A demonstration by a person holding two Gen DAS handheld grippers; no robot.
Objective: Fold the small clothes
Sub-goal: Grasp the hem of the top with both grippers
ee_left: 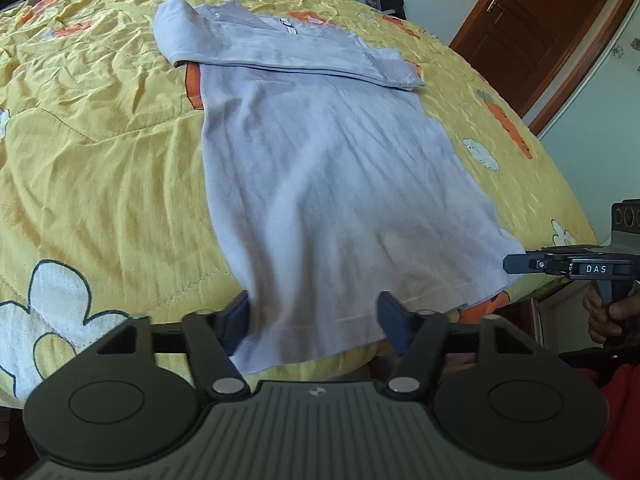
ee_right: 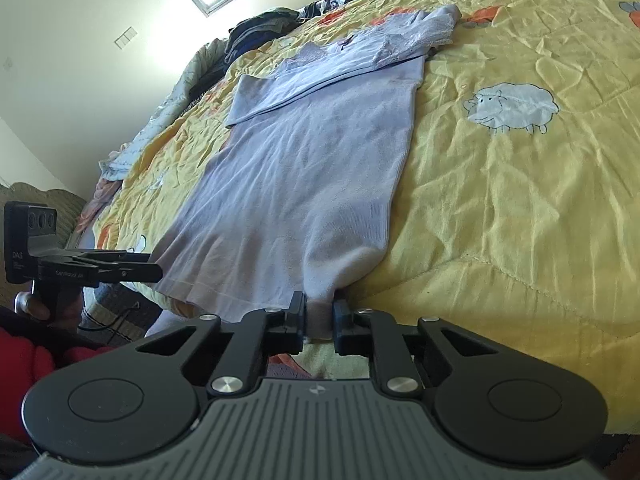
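Observation:
A pale lavender shirt (ee_left: pixel 320 168) (ee_right: pixel 304 168) lies flat on the yellow quilt, its top part folded down over the body. Its hem hangs toward me at the bed's near edge. My left gripper (ee_left: pixel 316 316) straddles the hem's left part with its fingers well apart; the cloth lies loose between them. My right gripper (ee_right: pixel 320 316) is shut on a bunched bit of the hem's right corner. Each gripper also shows side-on in the other's view, the right gripper (ee_left: pixel 510 264) at the hem's right corner and the left gripper (ee_right: pixel 158 272) at its left.
The yellow quilt (ee_left: pixel 100 140) (ee_right: pixel 520 200), printed with sheep and carrots, covers the bed. Piled clothes (ee_right: pixel 260 28) sit at the far edge. A wooden door (ee_left: pixel 540 20) stands to the right. A person's hand (ee_left: pixel 604 312) holds the right gripper's handle.

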